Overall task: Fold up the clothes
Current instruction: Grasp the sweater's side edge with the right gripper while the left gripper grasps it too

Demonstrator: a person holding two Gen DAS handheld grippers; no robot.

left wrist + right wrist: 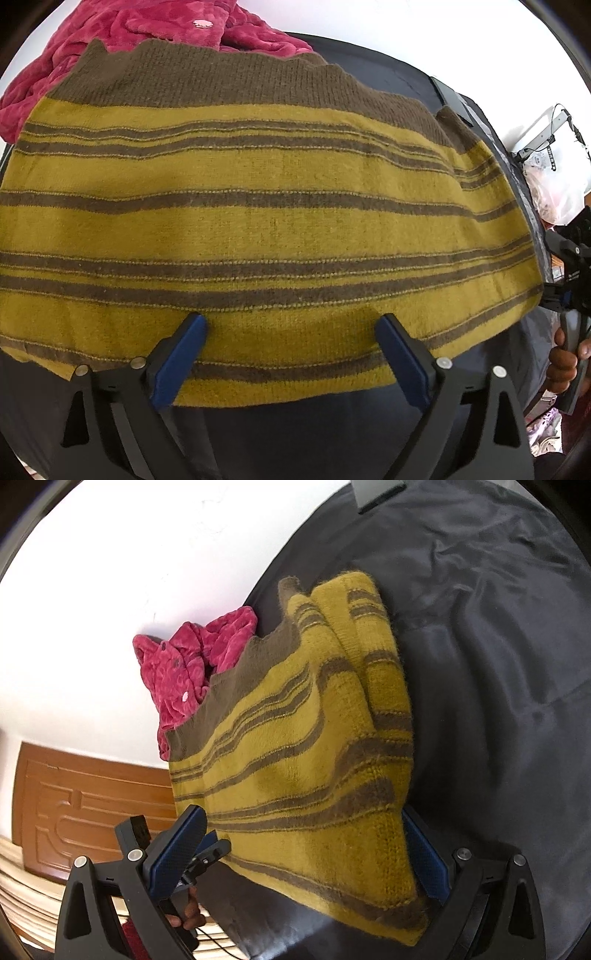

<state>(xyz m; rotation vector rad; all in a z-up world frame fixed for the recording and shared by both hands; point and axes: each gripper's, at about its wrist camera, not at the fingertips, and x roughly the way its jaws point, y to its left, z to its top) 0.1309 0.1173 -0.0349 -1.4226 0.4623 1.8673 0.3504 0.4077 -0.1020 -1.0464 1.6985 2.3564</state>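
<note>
The dark table [498,646] carries my striped sweater [266,229], folded flat; a pink garment [147,29] lies at eleven o'clock. My left claw [291,350] and right claw [306,853] hang released. Fold looks finished; next, I'd shift it aside.

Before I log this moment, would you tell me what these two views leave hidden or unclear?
- Left wrist view: the striped sweater covers whatever lies beneath it; its left end runs off the frame.
- Left wrist view: the pink garment is cut by the top edge and partly covered by the sweater.
- Right wrist view: the right gripper has cloth between its fingers; whether the pads press it cannot be told.
- Both views: the garments' labels and fronts are unreadable.
</note>
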